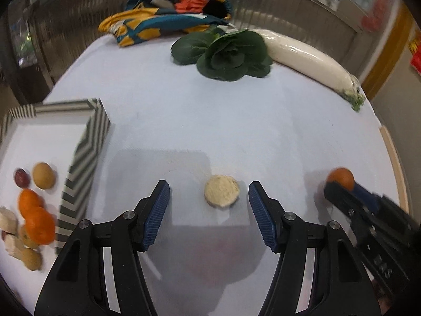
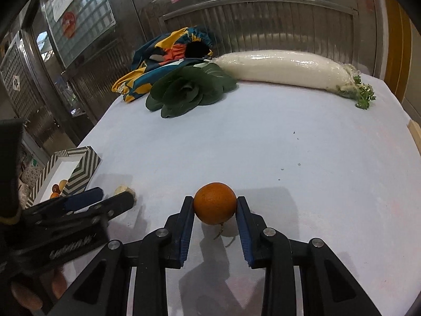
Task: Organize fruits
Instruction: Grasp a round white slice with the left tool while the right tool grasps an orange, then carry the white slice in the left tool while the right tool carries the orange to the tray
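We see a pale cloth-covered surface (image 2: 263,144) set before ribbed metal shutters; at its far edge lie a patterned cloth bag (image 2: 168,55), a dark green leafy vegetable (image 2: 189,89) and a long white radish (image 2: 279,68) wrapped in film. On the left stands a striped box (image 1: 86,147) with a white floor; inside it we count two oranges, several tan round fruits, a dark red one and pale pieces, all crowded toward its near end. Our left gripper (image 1: 209,210) hangs above the surface with its jaws standing well apart and nothing held; a pale round slice (image 1: 221,191) lies on the cloth between the blue pads, touching neither. Our right gripper (image 2: 215,221) is closed on an orange (image 2: 215,202), its blue pads pressing both sides of the fruit; from the left wrist view we see the same orange (image 1: 340,177) at the gripper's tip, well to the right of the slice; whether it rests on the cloth we cannot tell.
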Tool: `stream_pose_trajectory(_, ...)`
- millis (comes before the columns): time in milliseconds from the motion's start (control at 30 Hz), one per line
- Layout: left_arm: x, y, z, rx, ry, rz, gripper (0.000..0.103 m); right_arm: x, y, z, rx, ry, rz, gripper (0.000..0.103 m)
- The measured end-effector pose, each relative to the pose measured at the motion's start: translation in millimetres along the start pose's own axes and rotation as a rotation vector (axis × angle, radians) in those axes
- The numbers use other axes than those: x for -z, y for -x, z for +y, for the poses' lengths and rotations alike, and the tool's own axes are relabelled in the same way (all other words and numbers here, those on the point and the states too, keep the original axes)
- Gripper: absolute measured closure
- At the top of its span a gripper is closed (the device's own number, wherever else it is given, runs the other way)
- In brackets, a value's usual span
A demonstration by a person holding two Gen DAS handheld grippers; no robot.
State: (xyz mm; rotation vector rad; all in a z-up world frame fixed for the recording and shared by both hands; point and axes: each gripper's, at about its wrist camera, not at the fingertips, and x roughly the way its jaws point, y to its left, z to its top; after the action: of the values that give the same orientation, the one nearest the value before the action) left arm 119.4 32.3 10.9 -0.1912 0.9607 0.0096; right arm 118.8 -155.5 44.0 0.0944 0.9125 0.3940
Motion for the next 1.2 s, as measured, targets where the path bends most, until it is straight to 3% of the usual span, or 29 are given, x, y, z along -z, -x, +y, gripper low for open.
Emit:
stream_pose_trajectory(67, 2, 1, -3, -0.008, -0.019, -0.015, 0.041, 0, -1, 0, -0.007, 0.0, 0.004, 0.072)
stream_pose_trajectory(233, 4, 3, 0, -0.008, -0.025, -0.033, 0.076, 2, -3, 3, -0.013, 0.003, 0.012, 0.072)
stream_pose_trajectory(500, 19, 14, 9, -0.025, -0.063, -0.048, 0.076, 8, 3, 9, -0.012, 0.009, 0.011, 0.072)
stream_pose_trajectory(700, 30, 31, 9, 0.013, -0.075, -0.053, 0.076, 15, 13, 23, -0.011, 0.03, -0.004, 0.072)
stream_pose_trajectory(967, 47, 65, 18, 0.171, -0.053, -0.03, 0.076, 37, 49, 49, 0.005, 0.078, -0.055, 0.072)
stream_pose_trajectory(1200, 72, 97, 26, 0.121, -0.118, -0.092, 0.076, 63, 67, 69, 0.0, 0.111, -0.077, 0.072)
